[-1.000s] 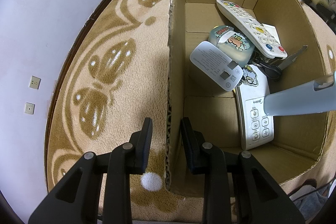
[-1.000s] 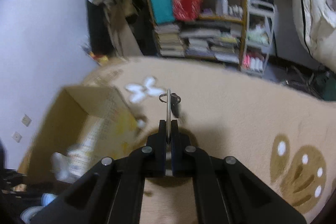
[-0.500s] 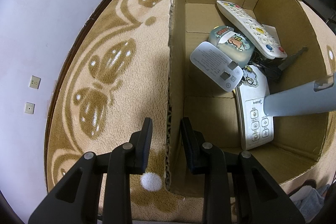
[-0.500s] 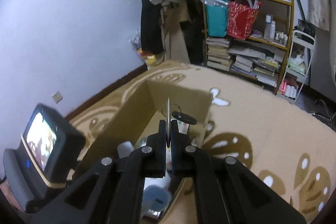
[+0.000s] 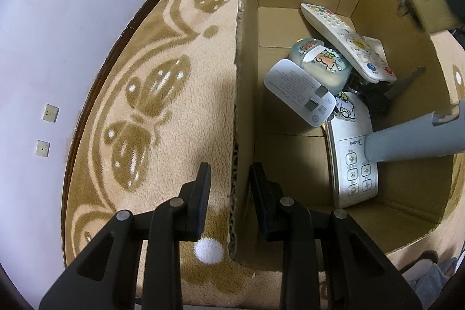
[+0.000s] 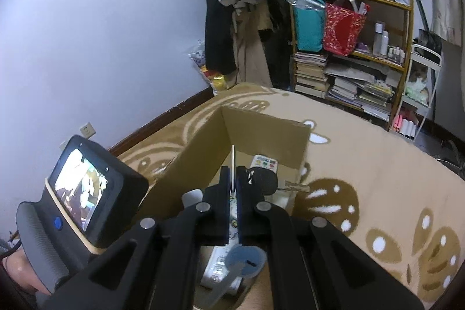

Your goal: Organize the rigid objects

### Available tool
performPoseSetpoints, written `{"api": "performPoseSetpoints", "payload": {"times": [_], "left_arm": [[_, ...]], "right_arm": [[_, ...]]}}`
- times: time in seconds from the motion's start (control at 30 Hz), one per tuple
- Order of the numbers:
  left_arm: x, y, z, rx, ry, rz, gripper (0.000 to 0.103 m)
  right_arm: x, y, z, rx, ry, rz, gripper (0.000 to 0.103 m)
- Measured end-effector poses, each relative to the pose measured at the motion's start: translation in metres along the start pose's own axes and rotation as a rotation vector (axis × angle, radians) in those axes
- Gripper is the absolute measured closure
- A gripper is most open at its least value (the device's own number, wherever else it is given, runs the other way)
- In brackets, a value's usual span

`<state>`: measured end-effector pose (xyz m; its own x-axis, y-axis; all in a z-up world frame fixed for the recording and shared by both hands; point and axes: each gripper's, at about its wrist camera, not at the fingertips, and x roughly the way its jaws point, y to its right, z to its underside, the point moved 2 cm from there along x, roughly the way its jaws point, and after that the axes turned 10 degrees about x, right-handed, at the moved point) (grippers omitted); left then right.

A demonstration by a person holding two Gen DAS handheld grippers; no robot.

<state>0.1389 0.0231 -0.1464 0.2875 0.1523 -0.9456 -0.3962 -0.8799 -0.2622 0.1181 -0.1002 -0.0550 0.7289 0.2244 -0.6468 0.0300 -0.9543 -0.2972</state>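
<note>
- Left tongs (image 5: pixel 228 188): released, 1 finger on each side of the cardboard box (image 5: pixel 247 112) wall, not pressing it.
- Right tongs (image 6: pixel 232 188): clenched on a thin flat card (image 6: pixel 232 164) with a key ring and black key fob (image 6: pixel 263 179), above the open box.
- Box stands on a beige patterned rug (image 5: pixel 151 106); inside lie 2 white remotes (image 5: pixel 348 39), a white charger (image 5: pixel 299 90) and a blue-grey handle (image 5: pixel 412 141).

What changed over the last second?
The right gripper, shut on a thin card with a key ring, swung from over the rug to above the open box. The left gripper stayed open astride the box wall; the remotes inside did not move.
</note>
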Motion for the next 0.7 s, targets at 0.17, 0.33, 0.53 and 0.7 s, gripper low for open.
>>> {"api": "performPoseSetpoints", "payload": {"times": [0.17, 0.33, 0.53, 0.7], "left_arm": [[-0.001, -0.001, 0.0, -0.008, 0.01, 0.003, 0.076], [-0.009, -0.004, 0.002, -0.039, 0.053, 0.009, 0.076], [-0.036, -0.012, 0.007, -0.089, 0.157, 0.028, 0.076], [-0.064, -0.017, 0.017, -0.129, 0.265, 0.049, 0.076]], "right_arm": [[-0.001, 0.008, 0.0, 0.059, -0.024, 0.031, 0.089], [-0.022, 0.022, 0.0, 0.104, 0.013, 0.063, 0.069], [-0.045, 0.033, 0.009, 0.15, 0.022, 0.107, 0.058], [-0.073, 0.033, 0.017, 0.153, 0.057, 0.118, 0.037]]}}
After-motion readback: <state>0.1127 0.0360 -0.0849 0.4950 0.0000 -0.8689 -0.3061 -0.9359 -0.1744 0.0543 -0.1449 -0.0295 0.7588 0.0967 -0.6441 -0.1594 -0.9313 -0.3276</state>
